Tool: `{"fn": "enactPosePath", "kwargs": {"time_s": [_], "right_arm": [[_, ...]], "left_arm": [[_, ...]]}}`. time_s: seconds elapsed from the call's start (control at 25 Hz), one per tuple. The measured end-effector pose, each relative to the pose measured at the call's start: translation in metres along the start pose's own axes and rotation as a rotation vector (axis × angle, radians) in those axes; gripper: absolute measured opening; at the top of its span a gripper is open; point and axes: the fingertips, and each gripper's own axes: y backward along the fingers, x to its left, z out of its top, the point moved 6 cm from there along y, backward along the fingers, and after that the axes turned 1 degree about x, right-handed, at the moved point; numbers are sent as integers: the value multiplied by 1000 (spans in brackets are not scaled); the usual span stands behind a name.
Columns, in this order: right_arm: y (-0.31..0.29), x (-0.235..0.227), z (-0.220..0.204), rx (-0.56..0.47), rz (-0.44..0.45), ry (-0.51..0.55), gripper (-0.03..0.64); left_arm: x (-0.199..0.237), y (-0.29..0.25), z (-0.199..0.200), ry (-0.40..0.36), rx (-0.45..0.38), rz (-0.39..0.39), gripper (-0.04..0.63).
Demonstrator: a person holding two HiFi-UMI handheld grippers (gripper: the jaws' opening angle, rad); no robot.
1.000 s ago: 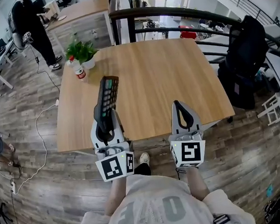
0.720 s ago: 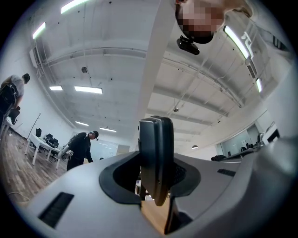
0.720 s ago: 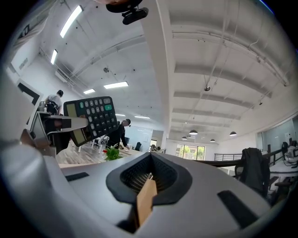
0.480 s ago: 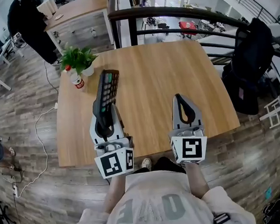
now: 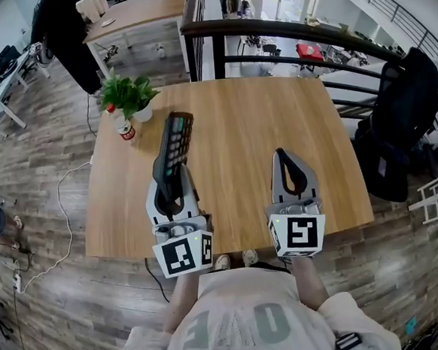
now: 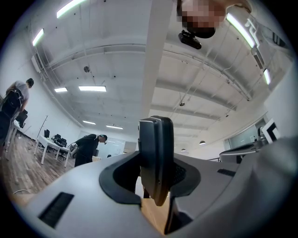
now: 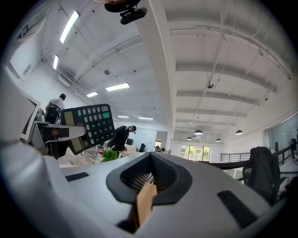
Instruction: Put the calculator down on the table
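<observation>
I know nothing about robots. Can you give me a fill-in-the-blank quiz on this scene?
1. The left gripper grips the ___.
2. The right gripper holds ___.
3. Beside the plant on the table stands a ___ with a red cap.
Missing words: calculator; nothing; bottle.

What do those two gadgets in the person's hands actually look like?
They are a matching pair. The left tongs and right tongs are light grey plastic, tapering to a point, lined with black ribbed pads. Behind each sits a white cube printed with black square markers. The person wears a pale short-sleeved top with large faded letters.
</observation>
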Motion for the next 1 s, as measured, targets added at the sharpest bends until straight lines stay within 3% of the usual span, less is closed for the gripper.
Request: {"fn": "enactPosePath", "kwargs": {"time_s": [0.56,1.0], "right_arm": [[-5,-26,-5,-28,-8,-29,18],[-6,-42,-15,4,-37,-38,18]], "left_arm": [[-19,-6,-16,-10,34,37,121],[-17,-37,-23,-69,92,-7,121]]}}
